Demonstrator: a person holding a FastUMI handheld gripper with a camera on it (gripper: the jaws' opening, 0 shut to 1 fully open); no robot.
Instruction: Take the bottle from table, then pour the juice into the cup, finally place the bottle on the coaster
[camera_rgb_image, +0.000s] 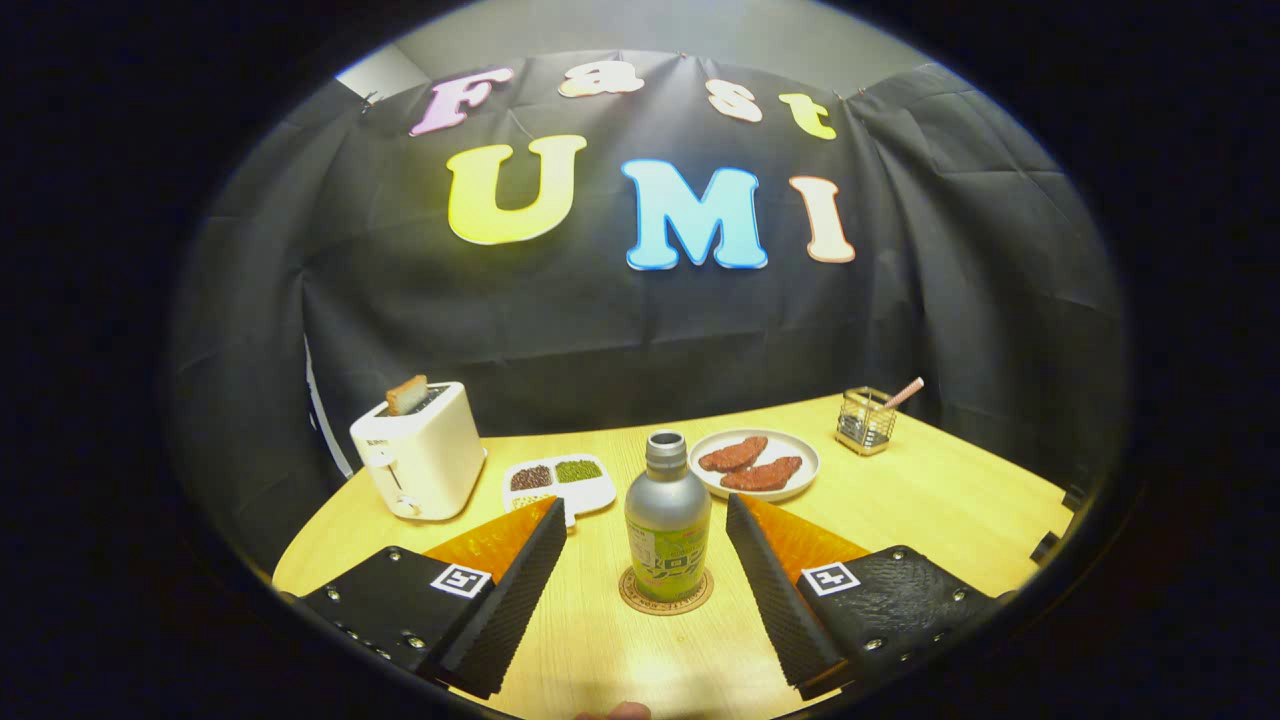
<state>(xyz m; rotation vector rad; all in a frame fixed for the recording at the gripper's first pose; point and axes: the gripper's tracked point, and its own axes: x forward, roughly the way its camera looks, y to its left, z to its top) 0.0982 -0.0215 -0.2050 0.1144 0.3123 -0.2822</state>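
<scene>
bottle (667, 525) stands upright on coaster (666, 592), between the released tool's (645, 525) spread fingers, untouched.

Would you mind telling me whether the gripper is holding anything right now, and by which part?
Nothing is held. The gripper is open, its fingers apart on either side of the silver metal bottle, which stands upright on the round cork coaster.

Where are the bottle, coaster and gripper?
bottle (667, 535), gripper view, on its labelled body.
coaster (631, 596), gripper view, on its bare rim beside the bottle's base.
gripper (645, 515), gripper view, midway between its open fingertips.
</scene>
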